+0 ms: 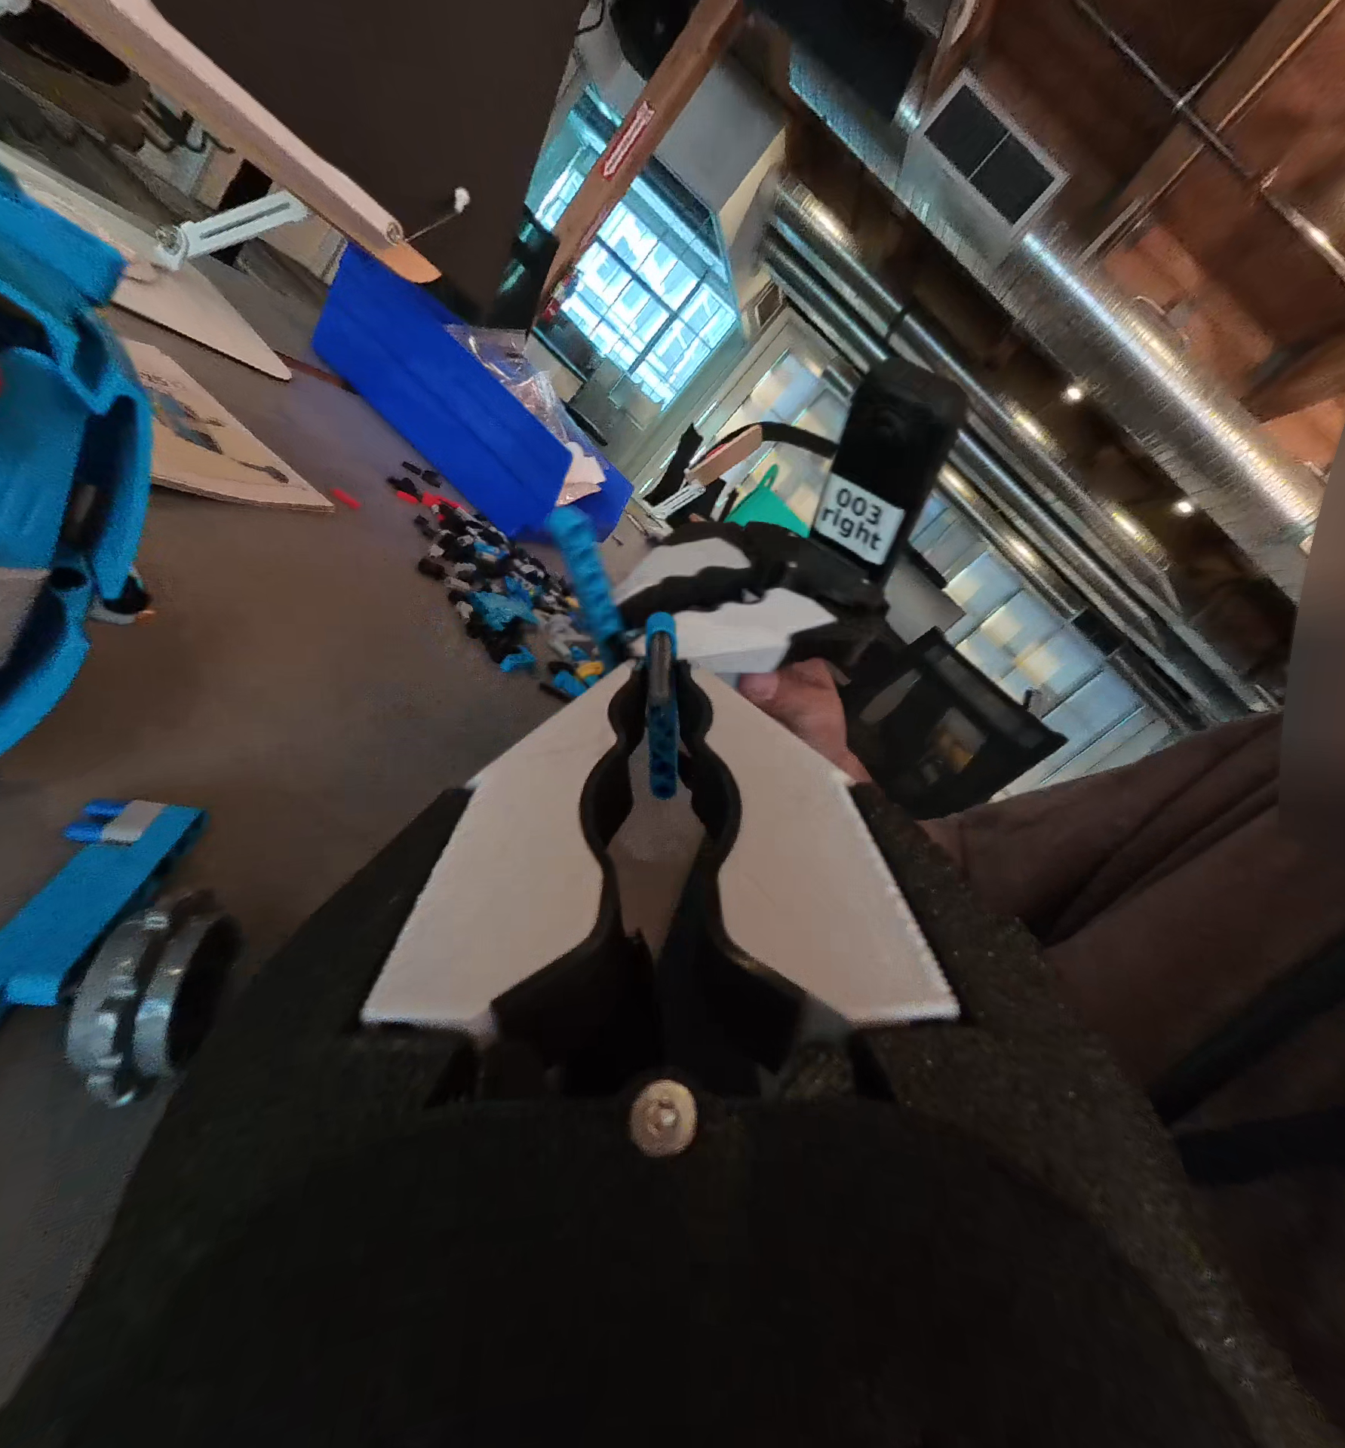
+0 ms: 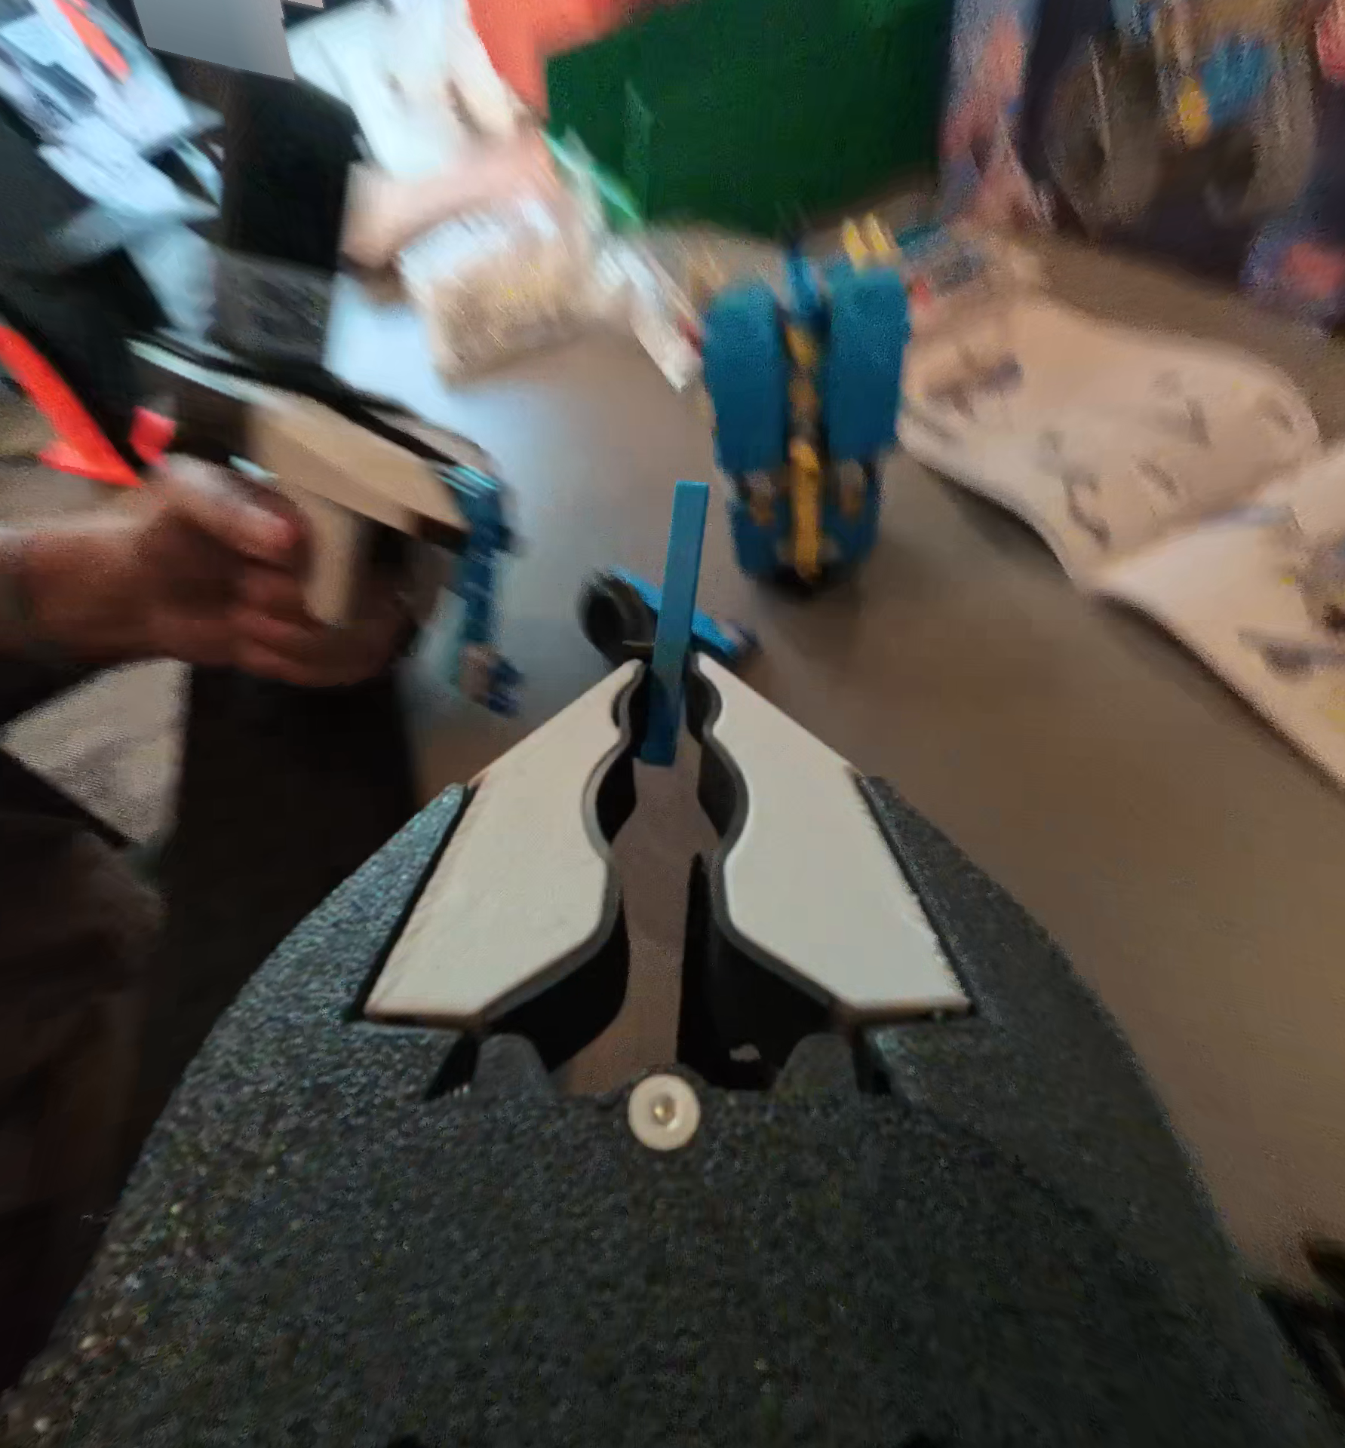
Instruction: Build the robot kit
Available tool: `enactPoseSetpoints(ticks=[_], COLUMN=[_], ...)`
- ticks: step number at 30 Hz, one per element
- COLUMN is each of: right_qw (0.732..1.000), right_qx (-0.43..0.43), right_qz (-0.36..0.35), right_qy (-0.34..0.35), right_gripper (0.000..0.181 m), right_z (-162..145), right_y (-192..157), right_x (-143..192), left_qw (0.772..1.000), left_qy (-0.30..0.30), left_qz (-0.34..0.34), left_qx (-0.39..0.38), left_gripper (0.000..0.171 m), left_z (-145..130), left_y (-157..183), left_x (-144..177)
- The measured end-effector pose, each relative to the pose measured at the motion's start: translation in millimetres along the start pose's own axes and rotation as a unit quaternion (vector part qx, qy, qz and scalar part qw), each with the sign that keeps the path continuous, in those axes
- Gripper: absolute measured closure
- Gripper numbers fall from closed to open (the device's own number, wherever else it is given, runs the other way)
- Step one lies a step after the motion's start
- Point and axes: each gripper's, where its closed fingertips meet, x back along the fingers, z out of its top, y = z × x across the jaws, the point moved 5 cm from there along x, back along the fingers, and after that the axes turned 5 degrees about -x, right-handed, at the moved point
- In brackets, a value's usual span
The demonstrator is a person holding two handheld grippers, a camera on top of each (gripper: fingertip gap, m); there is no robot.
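Grey table [image 1: 324,705], loose bricks [image 1: 496,588], blue bin [image 1: 434,384], booklet [image 2: 1123,486]

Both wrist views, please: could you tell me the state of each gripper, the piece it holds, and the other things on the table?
left gripper: shut on a short blue beam.
short blue beam: clamped upright between the fingers.
right gripper: shut on a long blue beam.
long blue beam: gripped at its lower end, sticking up.
blue bin: tipped on the table.
loose pieces: scattered in a pile.
blue model: standing, blurred.
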Motion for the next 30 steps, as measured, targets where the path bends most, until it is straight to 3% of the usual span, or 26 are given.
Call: enactPoseSetpoints(ticks=[2, 5, 11, 16, 23, 30], right_qw=[0.998, 0.997, 0.996, 0.990, 0.984, 0.990], right_qx=[0.029, 0.061, 0.067, 0.104, 0.133, 0.083], right_qz=[0.017, 0.007, -0.005, -0.071, -0.101, -0.070], right_qy=[0.044, 0.049, 0.052, 0.066, 0.067, 0.089], right_gripper=[0.173, 0.173, 0.173, 0.173, 0.173, 0.173], right_z=[11.1, 13.1, 13.2, 14.9, 15.3, 15.4], right_y=[-19.1, -29.5, -31.0, -29.8, -33.3, -31.4], right_x=[3.5, 1.3, 2.2, 1.0, -0.8, 0.2], left_qw=[1.000, 1.000, 1.000, 1.000, 1.000, 1.000], left_qy=[0.005, -0.008, -0.002, 0.001, 0.012, 0.024], left_qz=[-0.015, -0.016, 0.010, -0.004, 0.001, 0.000], left_qx=[0.005, -0.008, -0.016, -0.003, 0.007, 0.011], left_gripper=[0.165, 0.165, 0.165, 0.165, 0.165, 0.166], left_z=[-1.1, -4.3, -3.2, -3.6, -2.7, -1.9], left_y=[2.0, 3.8, 0.0, 1.0, -1.2, -0.1], left_x=[-4.1, -9.2, -9.8, -13.2, -12.4, -13.4])
